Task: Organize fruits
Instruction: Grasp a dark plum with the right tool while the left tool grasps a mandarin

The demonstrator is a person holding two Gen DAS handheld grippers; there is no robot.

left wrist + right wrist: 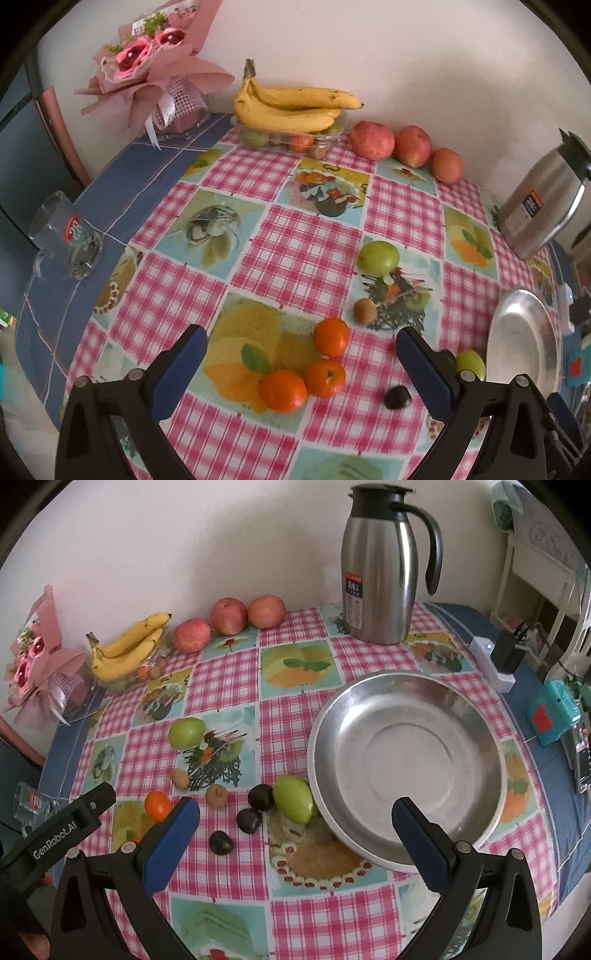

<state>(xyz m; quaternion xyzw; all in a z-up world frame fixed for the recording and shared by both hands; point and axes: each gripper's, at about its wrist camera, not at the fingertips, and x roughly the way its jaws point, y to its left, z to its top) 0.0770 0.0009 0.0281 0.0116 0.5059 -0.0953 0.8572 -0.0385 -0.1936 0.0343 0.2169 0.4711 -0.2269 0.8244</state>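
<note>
While the left wrist view catches only a sliver of the steel bowl (524,354) at its right edge, the right wrist view shows the whole bowl (406,709), bare inside, with a green fruit (293,799) touching its near-left rim. Three oranges (310,365) cluster just ahead of the left tool (301,341), whose jaws stand wide apart, gripping nothing; the right view catches only one of them clearly. Three dark round fruits (248,819) show only in the right view; the left sees one. Both views count three red apples (408,146) and one banana bunch (291,105) by the wall, and a second green fruit (378,257) mid-worktop. The right tool (295,821) is likewise spread open and empty, above the checked worktop (295,716).
</note>
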